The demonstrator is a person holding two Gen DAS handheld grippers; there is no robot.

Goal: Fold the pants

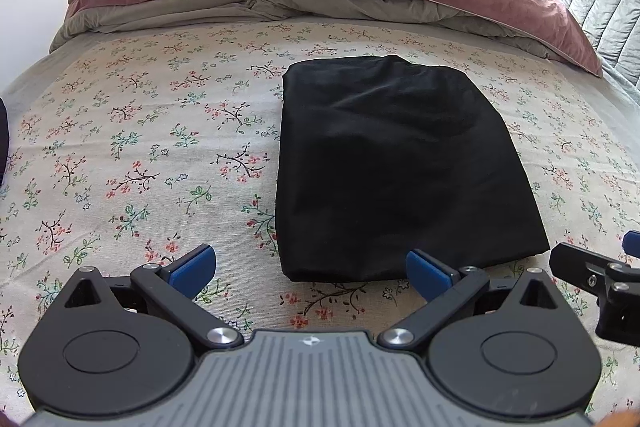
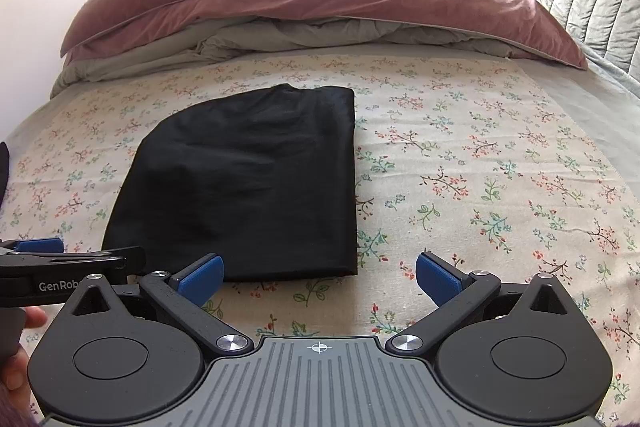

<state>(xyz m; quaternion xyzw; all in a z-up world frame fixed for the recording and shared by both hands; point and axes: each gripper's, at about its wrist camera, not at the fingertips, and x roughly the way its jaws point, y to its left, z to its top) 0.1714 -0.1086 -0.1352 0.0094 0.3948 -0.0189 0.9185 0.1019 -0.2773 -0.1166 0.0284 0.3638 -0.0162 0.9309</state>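
Pants (image 1: 400, 167), soft, limp black cloth folded on the bed (image 1: 160, 147), are lying ungrasped, near hem the likeliest hold, both tools gaping wide, empty: left tool (image 1: 311, 269), right tool (image 2: 319, 275).

Matt black cloth pants (image 1: 400, 167), seemingly cotton sheet (image 1: 140, 147)

Black pants (image 1: 400, 163) lie folded into a flat rectangle.
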